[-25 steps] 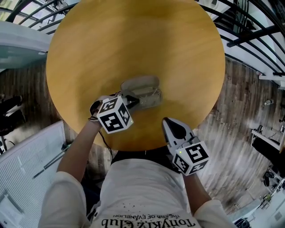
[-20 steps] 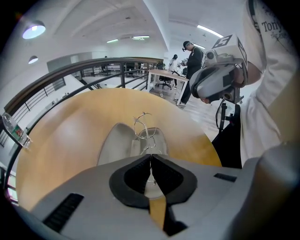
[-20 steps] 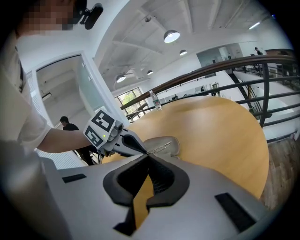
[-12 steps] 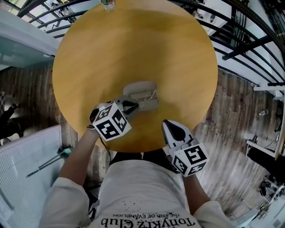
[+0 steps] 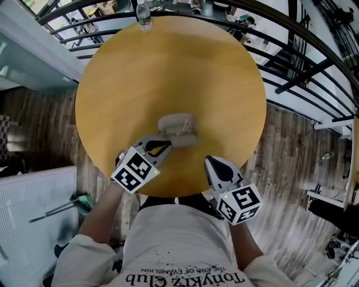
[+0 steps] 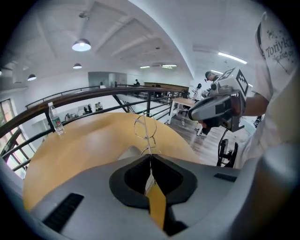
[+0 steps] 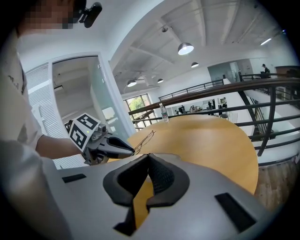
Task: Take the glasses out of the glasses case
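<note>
The left gripper (image 5: 165,146) has its jaws shut on one thin arm of the glasses (image 6: 147,139). The wire frame sticks out past the jaw tips, with one round lens above the other. The right gripper (image 5: 212,161) has its jaws pressed together with nothing between them. Its own view shows the two tips meeting.

The case (image 5: 178,129) lies open on the round yellow table (image 5: 168,67), a grey shell with its lid tipped back. The left gripper's tips are at the near left edge of the case. From above, the glasses are a faint wire shape over the case's opening. In the right gripper view the glasses (image 7: 145,138) slant up from the left gripper's tips, clear of the tabletop. No view shows whether any part of the frame touches the case.

The right gripper is apart from the case, to its near right, over the table's near edge. A water bottle (image 5: 145,17) stands upright well beyond the case, at the table's far rim.
</note>
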Motion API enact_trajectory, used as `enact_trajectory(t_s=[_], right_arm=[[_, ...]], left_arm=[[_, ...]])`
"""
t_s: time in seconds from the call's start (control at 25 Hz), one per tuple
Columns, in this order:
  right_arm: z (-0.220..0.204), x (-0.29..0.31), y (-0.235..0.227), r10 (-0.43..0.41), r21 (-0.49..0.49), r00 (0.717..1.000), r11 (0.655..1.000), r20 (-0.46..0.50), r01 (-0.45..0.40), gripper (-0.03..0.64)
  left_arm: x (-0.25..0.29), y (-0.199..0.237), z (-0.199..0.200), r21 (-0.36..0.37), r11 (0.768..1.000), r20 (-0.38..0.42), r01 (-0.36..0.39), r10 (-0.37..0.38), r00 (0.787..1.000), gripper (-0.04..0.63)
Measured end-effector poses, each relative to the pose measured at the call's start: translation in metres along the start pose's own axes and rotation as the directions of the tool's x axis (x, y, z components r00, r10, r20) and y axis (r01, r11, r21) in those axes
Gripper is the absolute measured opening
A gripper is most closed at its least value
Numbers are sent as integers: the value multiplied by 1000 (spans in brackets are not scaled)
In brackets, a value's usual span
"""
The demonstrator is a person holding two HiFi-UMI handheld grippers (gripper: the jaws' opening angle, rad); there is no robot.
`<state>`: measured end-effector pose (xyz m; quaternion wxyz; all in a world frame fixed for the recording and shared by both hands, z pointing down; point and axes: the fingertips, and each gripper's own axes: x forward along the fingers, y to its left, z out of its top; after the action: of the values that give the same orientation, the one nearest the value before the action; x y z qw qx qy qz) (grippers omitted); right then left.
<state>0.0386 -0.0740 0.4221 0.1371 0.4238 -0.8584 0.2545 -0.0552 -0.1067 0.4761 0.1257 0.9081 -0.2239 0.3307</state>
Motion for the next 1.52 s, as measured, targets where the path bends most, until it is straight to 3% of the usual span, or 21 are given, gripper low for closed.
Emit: enact_trajectory(t_s=[0.28, 0.72, 1.12, 1.32, 1.52], right_arm=[[17, -20, 12, 22, -40, 999, 999, 35, -20, 25], [30, -40, 36, 38, -59, 996, 998, 86, -33, 25], [28, -53, 50, 35, -52, 996, 998, 86, -31, 25], [32, -56, 52, 48, -25, 993, 999, 110, -45, 25], [33, -53, 58, 58, -1, 991, 998, 120, -58, 25]], left_arm=[[-36, -30, 27, -158, 986, 150, -56, 80, 985, 34], [-79, -66, 56, -288, 948, 322, -138, 232, 918, 34], [-102, -89, 53, -371, 913, 349, -172, 309, 885, 34], [-108, -85, 49, -417, 884, 344, -212, 369, 863, 34], [-112, -89, 50, -387, 898, 350, -211, 354, 867, 34]])
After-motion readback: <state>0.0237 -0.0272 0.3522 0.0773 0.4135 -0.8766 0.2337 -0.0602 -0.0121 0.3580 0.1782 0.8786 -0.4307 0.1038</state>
